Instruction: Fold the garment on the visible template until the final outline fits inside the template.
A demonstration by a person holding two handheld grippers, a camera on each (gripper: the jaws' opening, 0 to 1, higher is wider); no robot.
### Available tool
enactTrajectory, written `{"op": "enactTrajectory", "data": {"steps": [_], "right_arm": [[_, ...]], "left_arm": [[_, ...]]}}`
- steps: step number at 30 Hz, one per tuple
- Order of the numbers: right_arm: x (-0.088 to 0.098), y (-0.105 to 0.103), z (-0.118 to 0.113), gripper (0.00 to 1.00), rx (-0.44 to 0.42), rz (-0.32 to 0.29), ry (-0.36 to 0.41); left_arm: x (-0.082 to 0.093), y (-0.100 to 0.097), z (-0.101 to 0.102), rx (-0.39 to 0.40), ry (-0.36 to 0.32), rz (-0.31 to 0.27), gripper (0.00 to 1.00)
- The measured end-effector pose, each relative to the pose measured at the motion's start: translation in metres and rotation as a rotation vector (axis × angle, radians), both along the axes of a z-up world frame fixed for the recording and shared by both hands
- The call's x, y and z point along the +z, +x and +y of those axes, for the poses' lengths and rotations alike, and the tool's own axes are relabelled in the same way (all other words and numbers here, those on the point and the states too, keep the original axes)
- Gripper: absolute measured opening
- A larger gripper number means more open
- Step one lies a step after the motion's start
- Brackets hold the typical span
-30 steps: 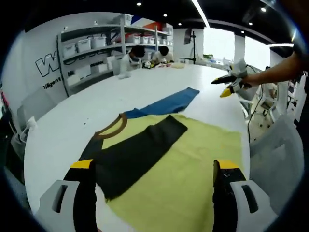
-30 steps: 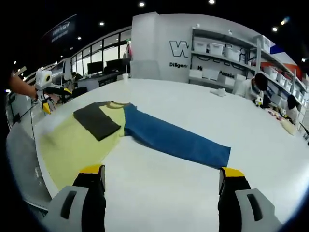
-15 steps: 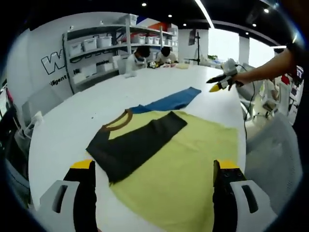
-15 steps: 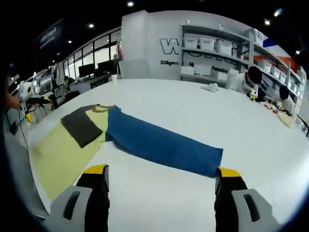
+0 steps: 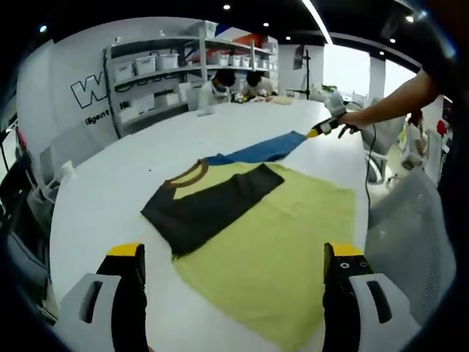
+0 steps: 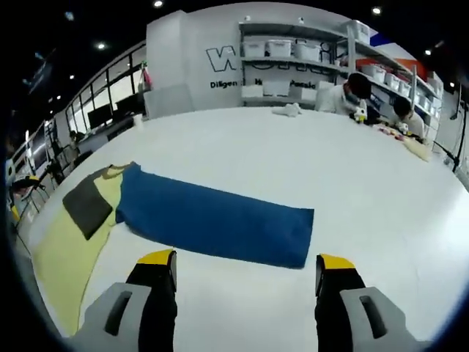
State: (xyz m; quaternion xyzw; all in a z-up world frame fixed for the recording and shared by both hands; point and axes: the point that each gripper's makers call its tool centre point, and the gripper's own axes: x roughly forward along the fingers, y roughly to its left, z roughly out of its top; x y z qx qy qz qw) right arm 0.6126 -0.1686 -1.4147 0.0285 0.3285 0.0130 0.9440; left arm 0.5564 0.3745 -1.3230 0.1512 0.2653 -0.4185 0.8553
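A: Garment, a yellow-green shirt (image 5: 293, 235) with a black sleeve (image 5: 209, 209) folded over it, lies flat on the white table (image 5: 110, 191), its blue sleeve (image 6: 212, 220) stretched out sideways.

B: And the left gripper (image 5: 233, 257) and right gripper (image 6: 245, 264)?

A: Both hover over the shirt, jaws spread, nothing pinched.

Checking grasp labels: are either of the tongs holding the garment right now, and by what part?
Nothing held. Left tongs and right tongs both stand open above the garment; the blue sleeve lies flat on the table.
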Motion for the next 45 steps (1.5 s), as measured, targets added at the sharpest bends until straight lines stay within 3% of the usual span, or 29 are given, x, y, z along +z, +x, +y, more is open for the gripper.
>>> {"op": "enactTrajectory", "data": {"steps": [3, 7, 9, 13, 15, 18, 23, 25, 33, 45], "right_arm": [[-0.008, 0.005, -0.008, 0.63, -0.044, 0.021, 0.014], [-0.021, 0.010, -0.020, 0.54, -0.068, 0.069, -0.025], [-0.023, 0.015, -0.023, 0.52, -0.082, 0.059, -0.012], [-0.027, 0.022, -0.026, 0.47, -0.089, 0.066, -0.015], [-0.027, 0.024, -0.034, 0.42, -0.138, 0.066, -0.007], [-0.030, 0.028, -0.039, 0.31, -0.133, 0.076, -0.037], [-0.027, 0.020, -0.037, 0.10, -0.146, 0.100, -0.023], [-0.030, 0.015, -0.041, 0.00, -0.093, 0.148, -0.090], [-0.012, 0.026, -0.044, 0.00, -0.073, 0.111, -0.118], [0.038, 0.046, -0.028, 0.00, -0.028, 0.028, -0.148]], "left_arm": [[-0.001, -0.001, 0.007, 0.016, 0.014, 0.005, 0.99], [0.002, -0.004, 0.012, 0.039, 0.004, 0.003, 0.97], [0.005, -0.005, 0.016, 0.053, 0.004, -0.019, 0.96], [0.003, -0.008, 0.021, 0.083, 0.002, -0.003, 0.96], [0.002, -0.010, 0.023, 0.093, 0.002, -0.002, 0.95], [-0.001, -0.012, 0.025, 0.091, 0.017, 0.007, 0.95], [0.002, -0.011, 0.027, 0.100, 0.012, -0.005, 0.94], [0.003, -0.011, 0.030, 0.109, 0.009, -0.008, 0.93], [0.000, -0.017, 0.038, 0.127, 0.004, -0.004, 0.93], [0.002, -0.020, 0.049, 0.140, -0.024, -0.020, 0.95]]}}
